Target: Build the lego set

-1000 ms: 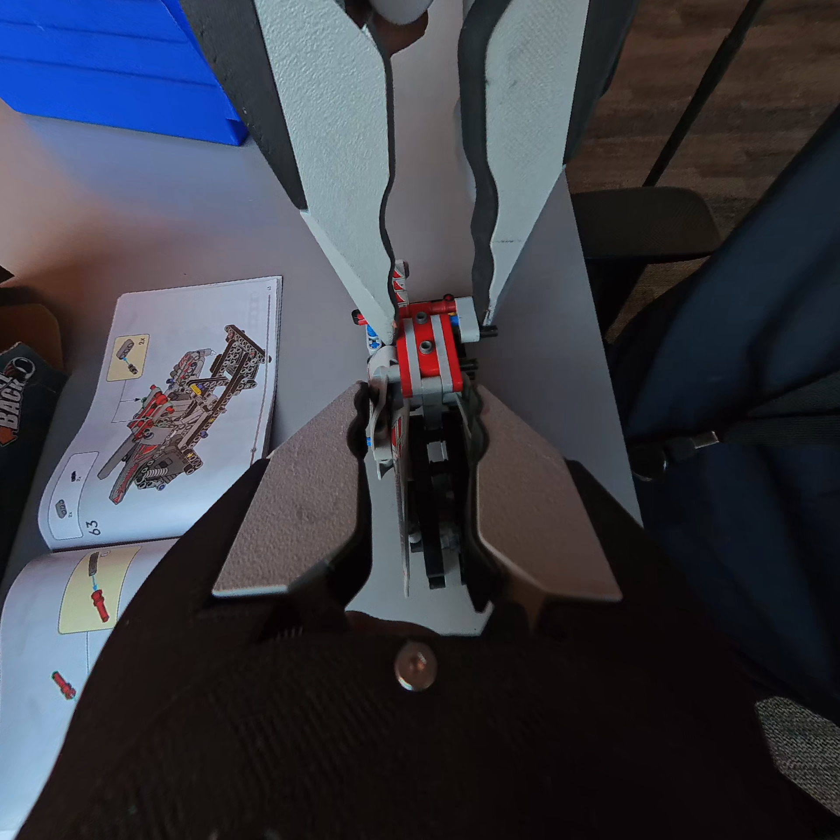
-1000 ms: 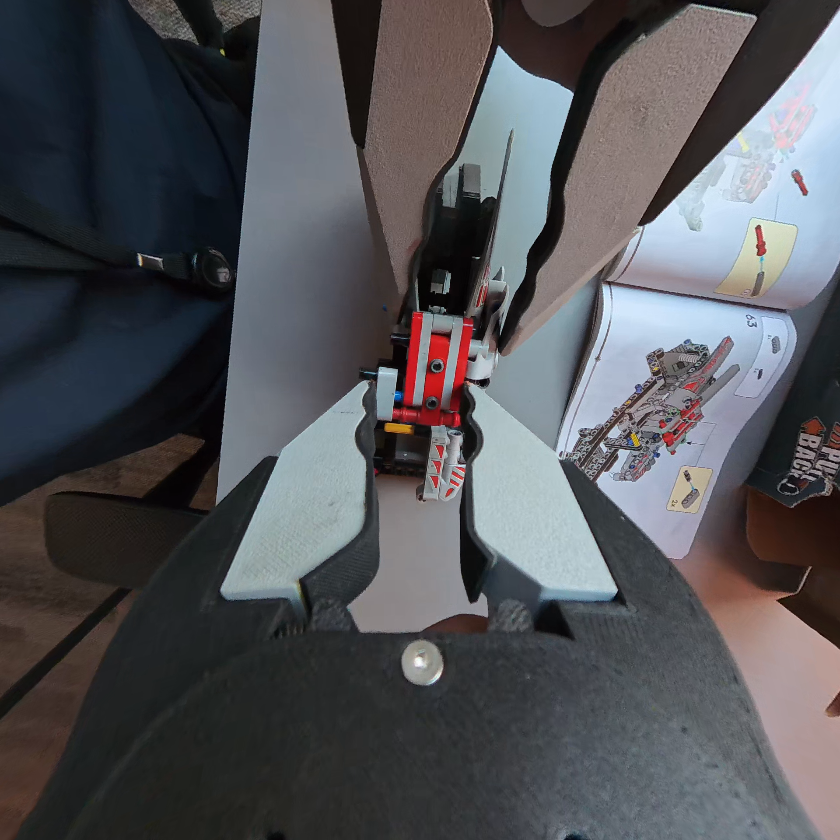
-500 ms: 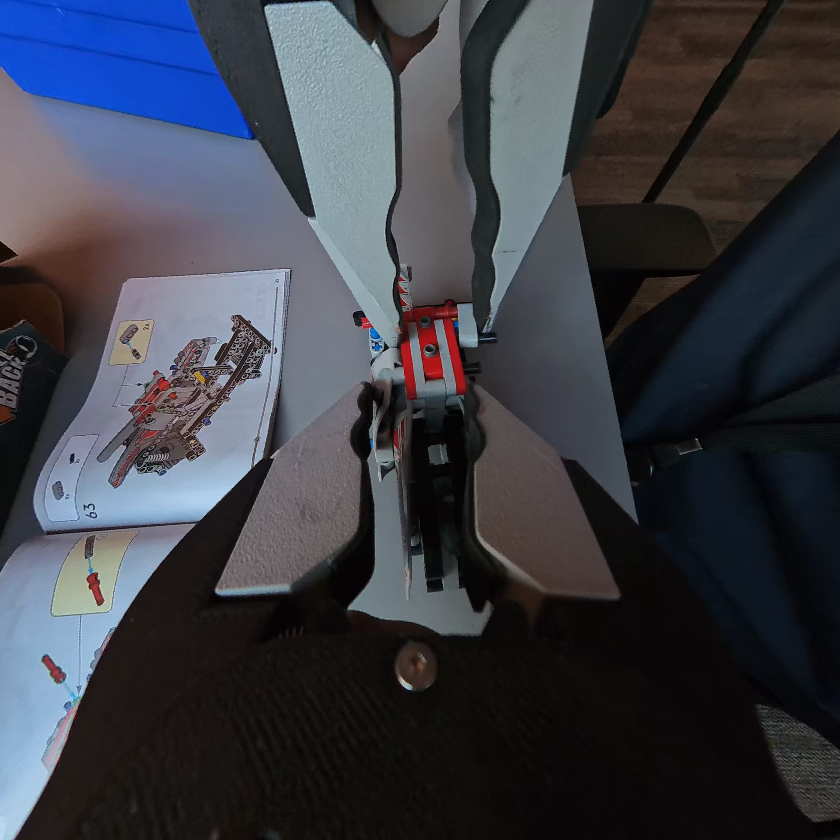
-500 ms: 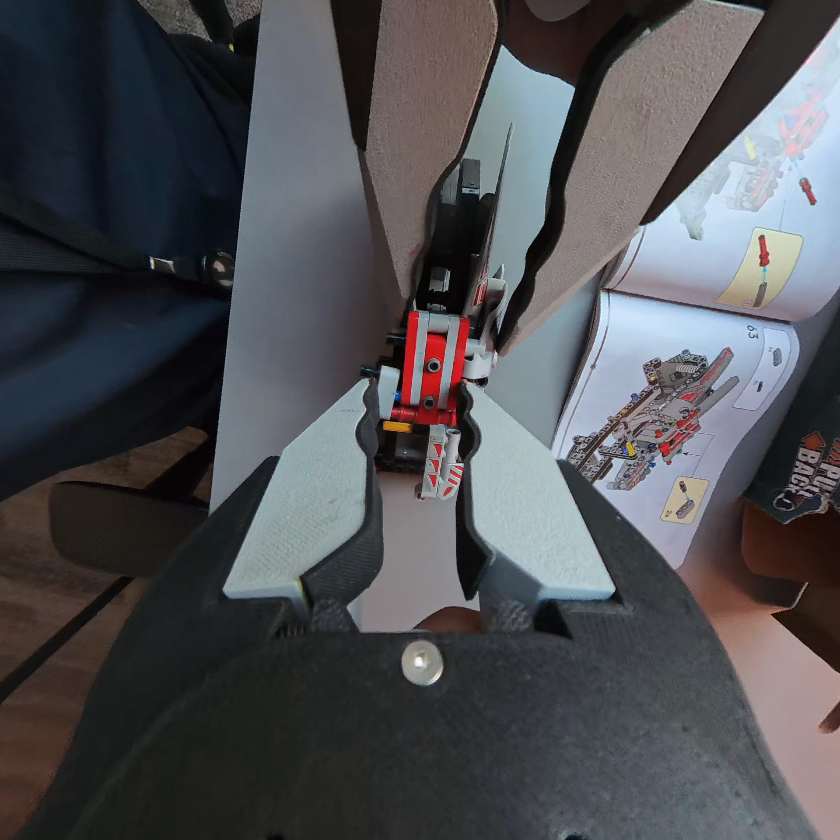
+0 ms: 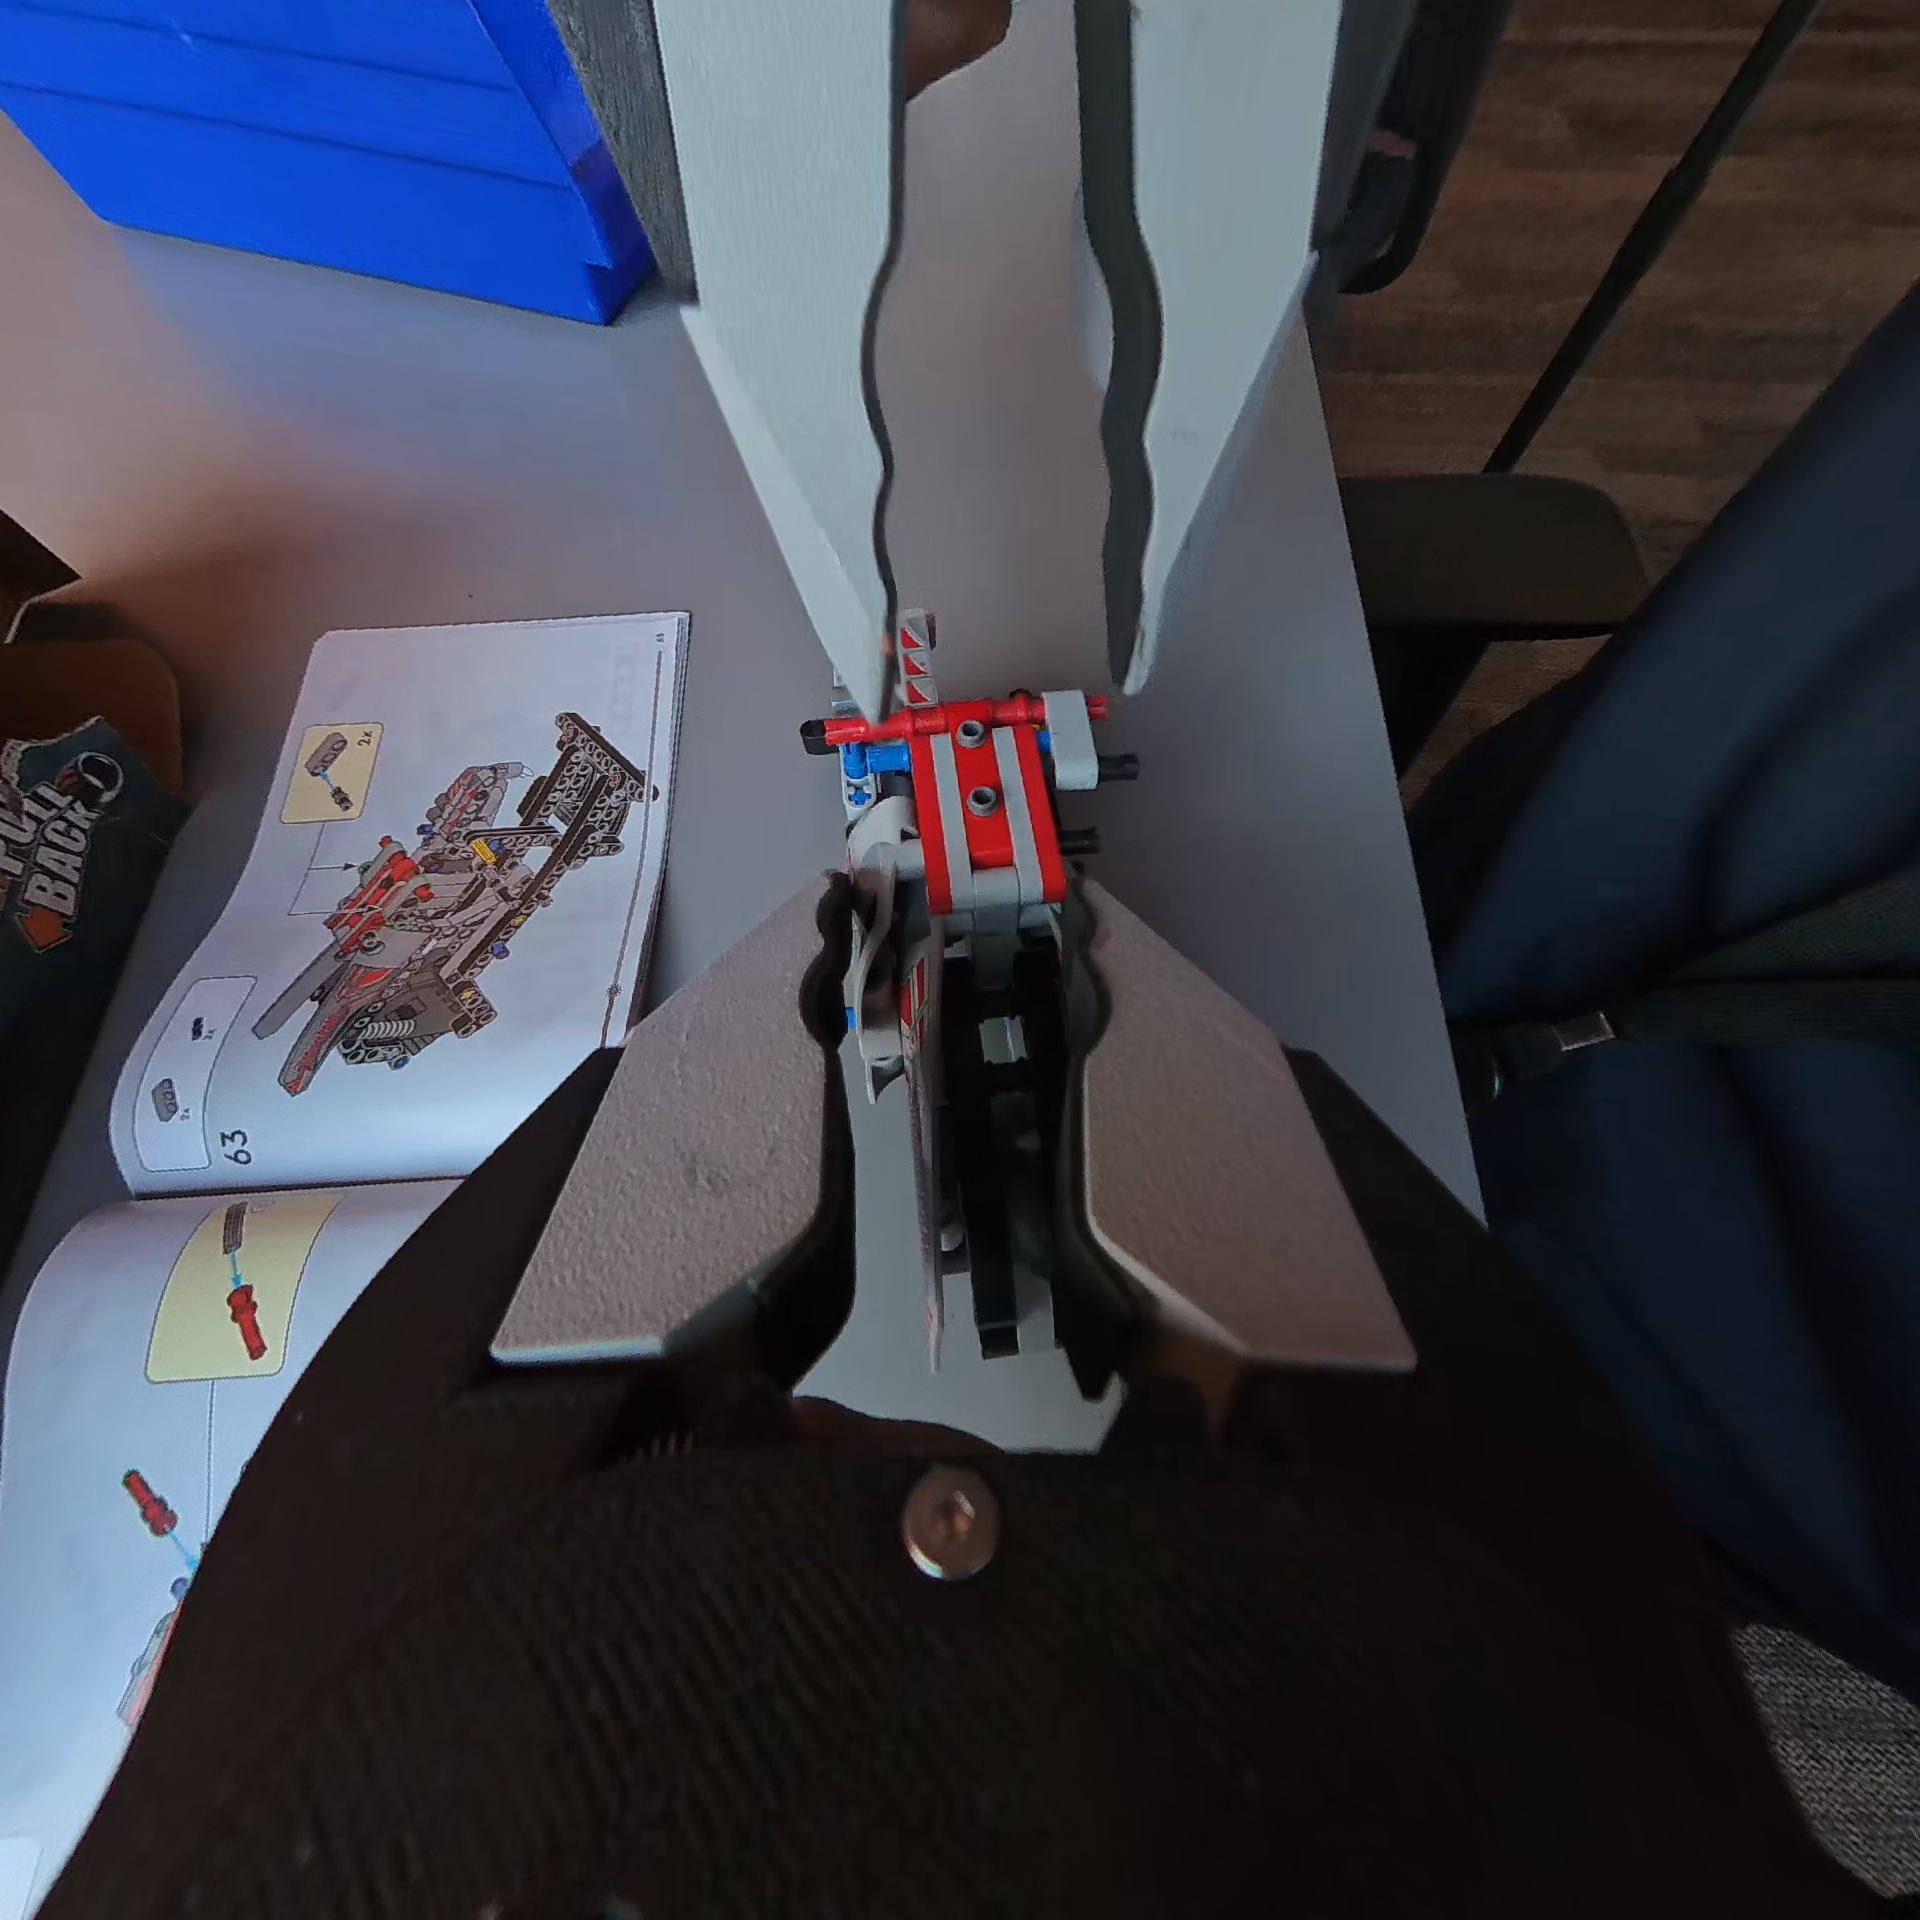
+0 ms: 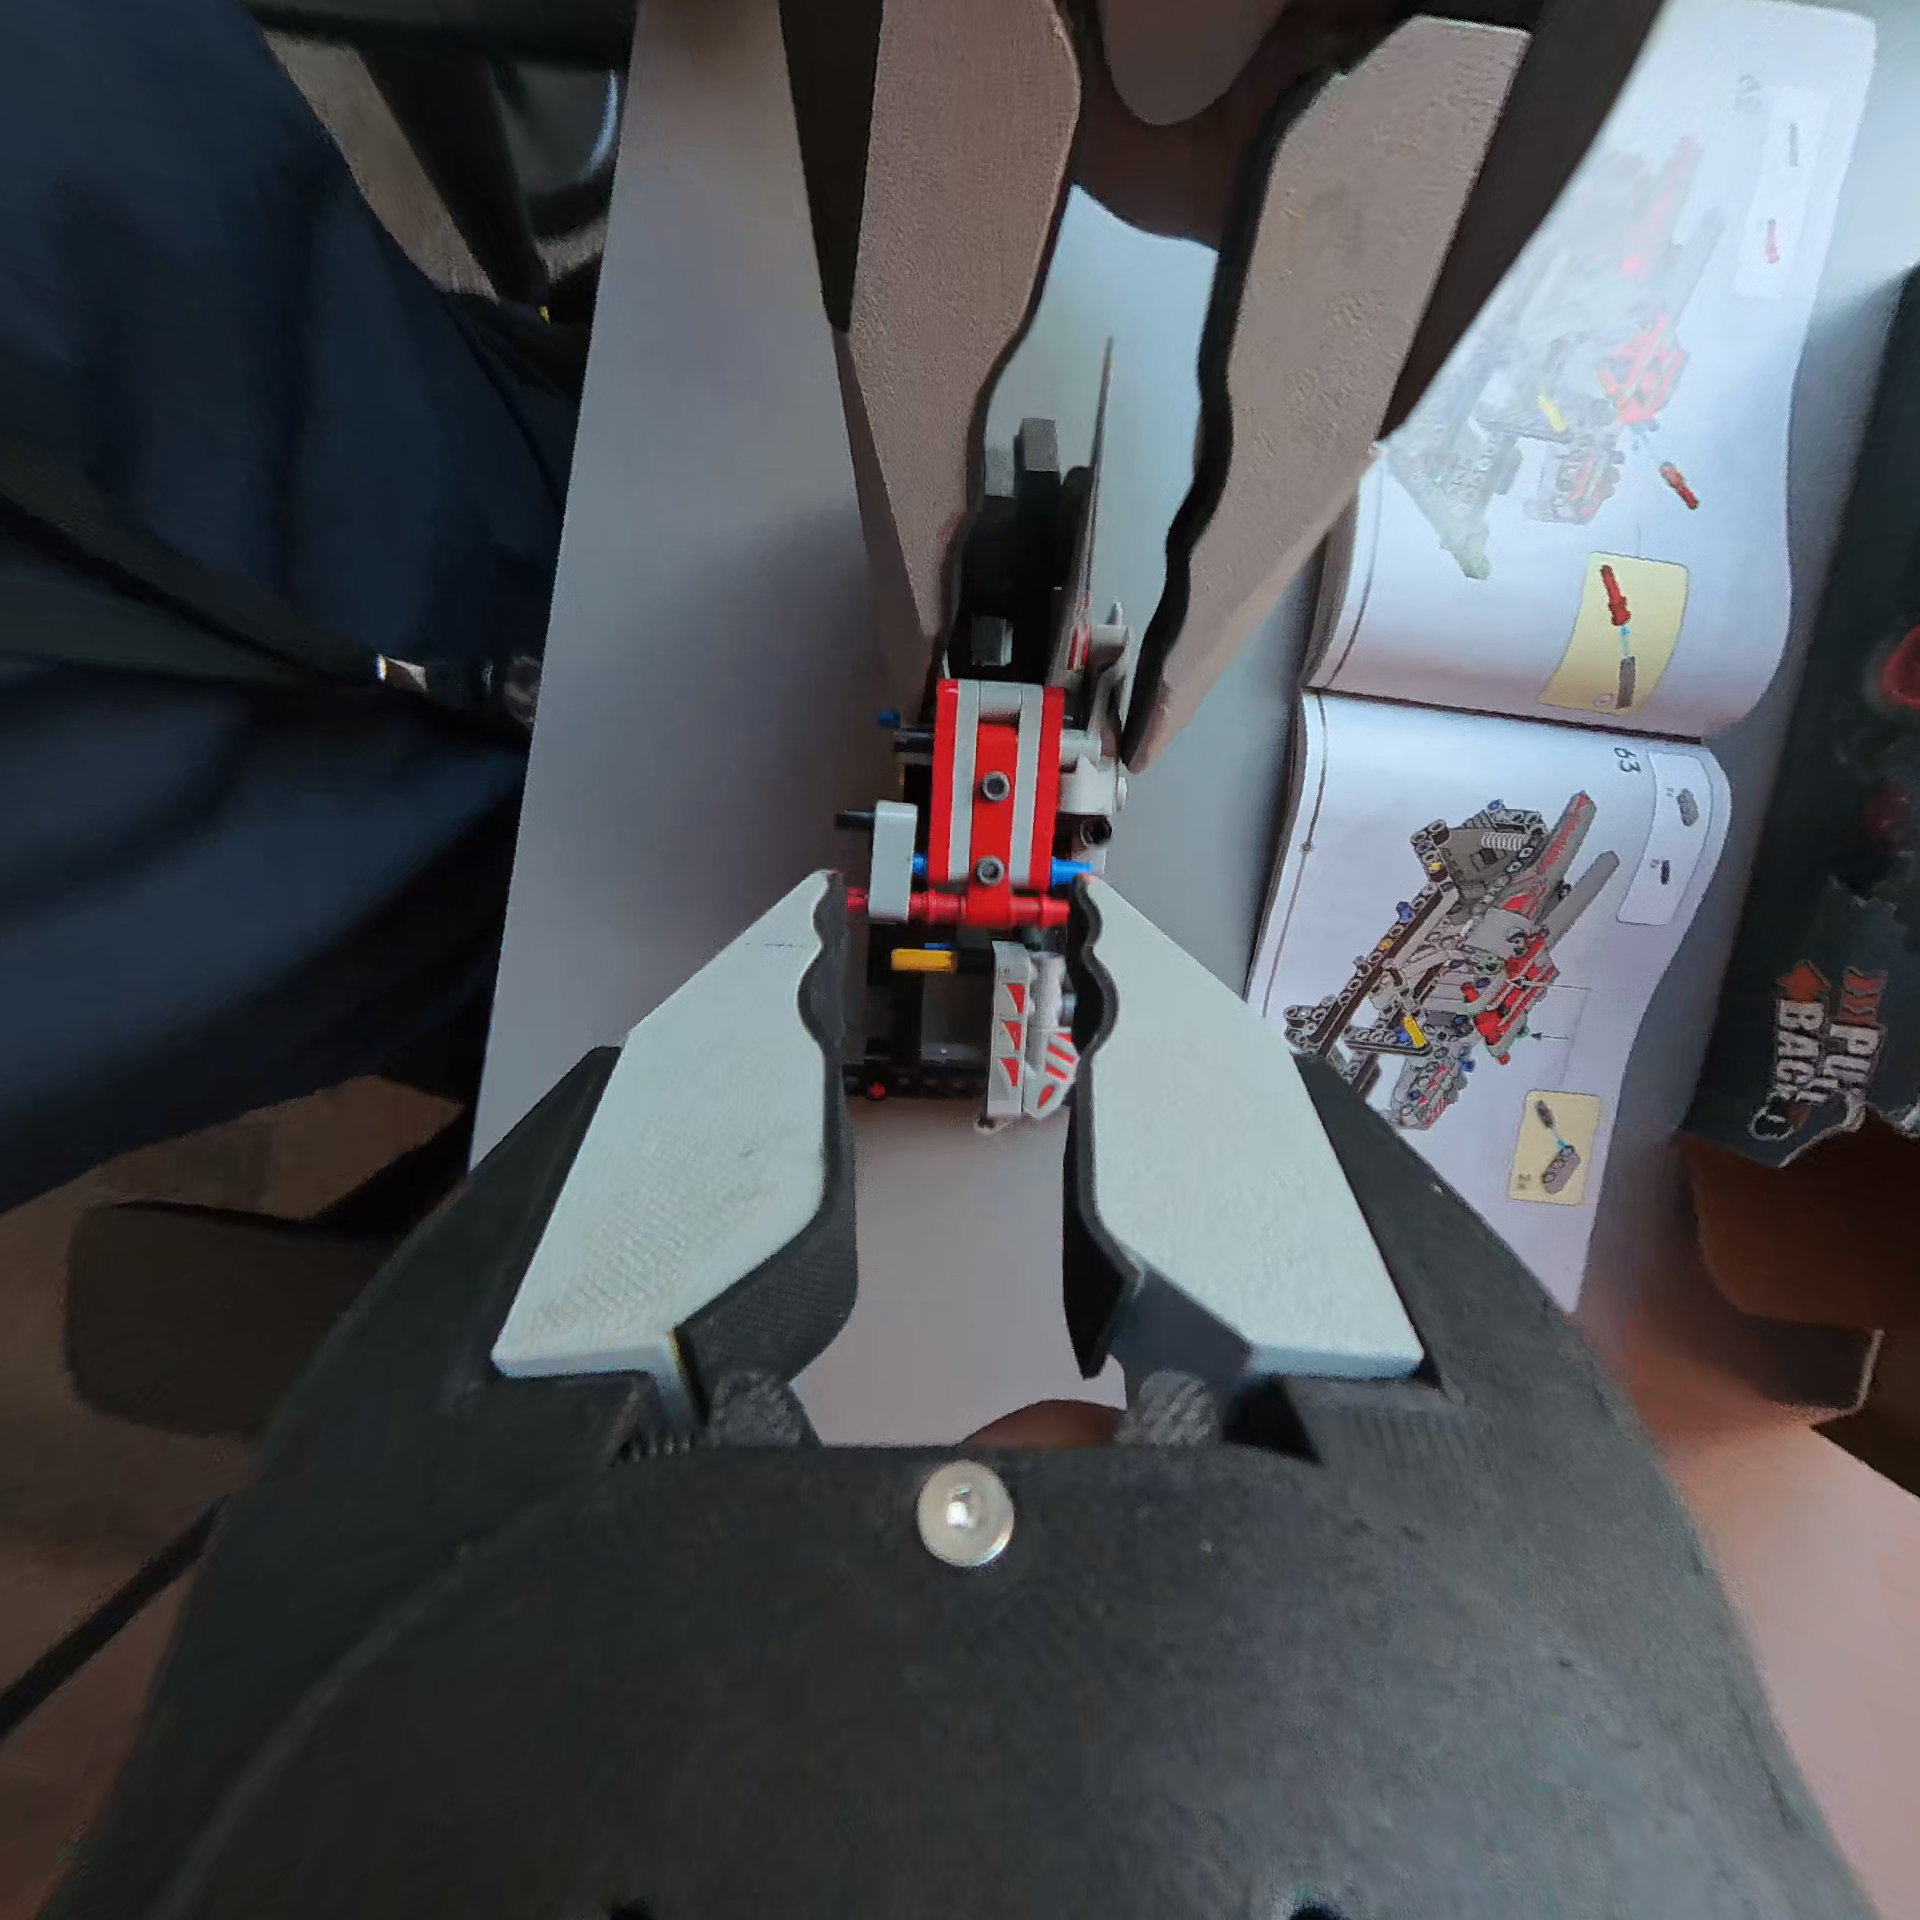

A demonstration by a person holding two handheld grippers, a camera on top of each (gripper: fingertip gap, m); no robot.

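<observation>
A partly built lego model (image 5: 987, 810) with a red and grey striped block, a red cross axle and black beams is held above the grey table (image 5: 312, 436). My left gripper (image 5: 956, 904), with brown-grey fingers, is shut on the model's black rear part. My right gripper (image 6: 956, 888), with light grey fingers, faces it from the other end. Its jaws stand slightly apart on either side of the red axle at the model's (image 6: 992, 821) front end. The model's lower beams are hidden between the fingers.
An open instruction booklet (image 5: 416, 883) lies on the table beside the model; it also shows in the right wrist view (image 6: 1455, 987). A blue bin (image 5: 312, 156) stands behind it and a dark printed box (image 5: 62, 862) beside it. A dark chair (image 5: 1496, 551) and navy fabric (image 5: 1714, 831) lie past the table edge. The tips of both grippers are at nearly the same place.
My right gripper has drawn back along the model from the red block to the red axle, and its jaws have widened a little. My left gripper keeps its hold.
</observation>
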